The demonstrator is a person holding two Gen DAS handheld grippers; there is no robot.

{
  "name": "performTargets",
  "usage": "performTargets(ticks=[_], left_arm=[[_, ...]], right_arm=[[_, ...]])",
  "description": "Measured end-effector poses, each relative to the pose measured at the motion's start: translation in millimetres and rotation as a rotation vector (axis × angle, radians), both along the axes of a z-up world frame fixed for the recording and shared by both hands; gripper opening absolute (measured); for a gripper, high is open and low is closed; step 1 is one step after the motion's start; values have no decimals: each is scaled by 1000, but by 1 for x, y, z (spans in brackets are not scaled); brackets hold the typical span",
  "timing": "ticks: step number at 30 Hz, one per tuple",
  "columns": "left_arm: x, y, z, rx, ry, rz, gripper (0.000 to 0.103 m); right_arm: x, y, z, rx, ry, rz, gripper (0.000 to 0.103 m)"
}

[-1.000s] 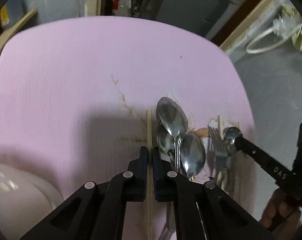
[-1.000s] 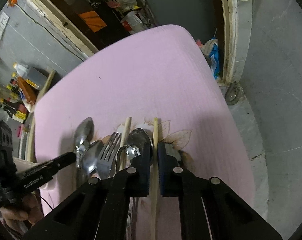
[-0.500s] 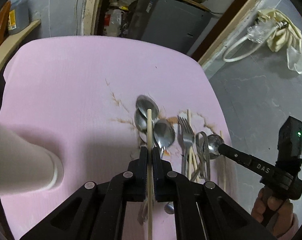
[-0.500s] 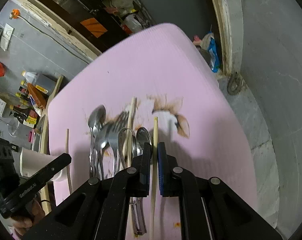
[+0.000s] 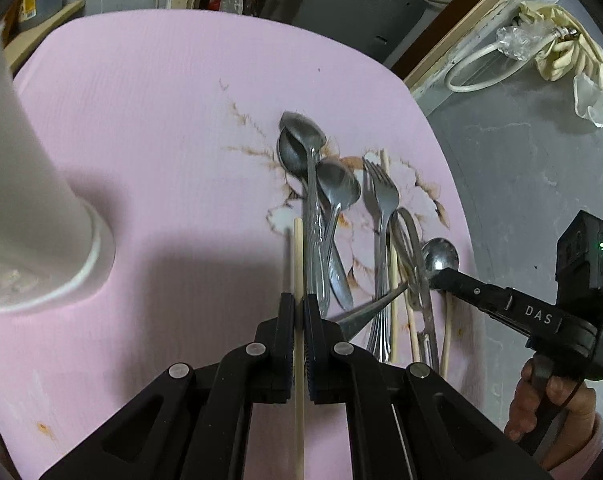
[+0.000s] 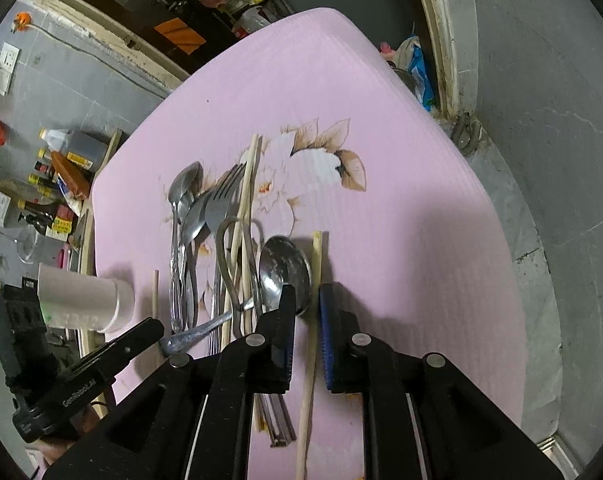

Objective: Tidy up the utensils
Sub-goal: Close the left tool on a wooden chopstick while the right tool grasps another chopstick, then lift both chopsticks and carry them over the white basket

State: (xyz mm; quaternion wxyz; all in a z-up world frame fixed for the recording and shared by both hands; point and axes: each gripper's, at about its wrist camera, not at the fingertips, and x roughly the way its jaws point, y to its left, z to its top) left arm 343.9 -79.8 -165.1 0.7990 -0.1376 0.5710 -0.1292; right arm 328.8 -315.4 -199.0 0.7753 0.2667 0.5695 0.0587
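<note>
While the left gripper (image 5: 299, 312) fingers pinch one chopstick (image 5: 298, 264) toward the cup (image 5: 41, 208) at 9 o'clock, the right gripper (image 6: 304, 300) fingers are opening off the other chopstick (image 6: 315, 264).

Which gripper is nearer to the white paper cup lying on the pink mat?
Left. The left gripper, shut on a chopstick, is beside the white paper cup. The right gripper, jaws opening around another chopstick, is beyond the utensil pile.
</note>
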Motion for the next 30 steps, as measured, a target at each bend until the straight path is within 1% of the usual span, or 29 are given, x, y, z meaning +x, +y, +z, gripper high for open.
performTargets(ticks=[3, 6, 12, 13, 15, 16, 18, 20, 23, 24, 27, 30], left_arm=[[-4, 2, -1, 3, -5, -2, 5], [-5, 2, -2, 5, -5, 2, 5], [-6, 4, -7, 10, 8, 11, 5], [-6, 5, -8, 9, 10, 13, 5], [-7, 5, -10, 9, 9, 13, 5], [-8, 5, -10, 7, 5, 12, 5], [-11, 5, -8, -2, -6, 11, 5], [-12, 3, -4, -9, -23, 2, 5], [-19, 6, 7, -22, -63, -14, 5], [-20, 5, 11, -25, -77, -18, 5], [-28, 10, 30, -46, -147, -26, 5], [-37, 20, 54, -71, -239, -15, 5]], right_arm=[[-4, 2, 1, -4, 8, 17, 13], [-9, 2, 2, -21, 9, 48, 17], [-1, 9, 4, -121, 29, 123, 18], [2, 13, 5, -164, 39, 137, 15], [3, 15, 7, -204, 42, 139, 10], [2, 14, 7, -220, 39, 133, 6], [-1, 6, 7, -185, 34, 97, 4], [-7, -7, 9, -110, 20, 40, 4], [-22, -25, 19, -19, -47, -33, 4], [-29, -31, 28, 14, -94, -61, 4], [-45, -37, 53, 53, -215, -105, 4], [-52, -28, 76, 63, -320, -114, 4]])
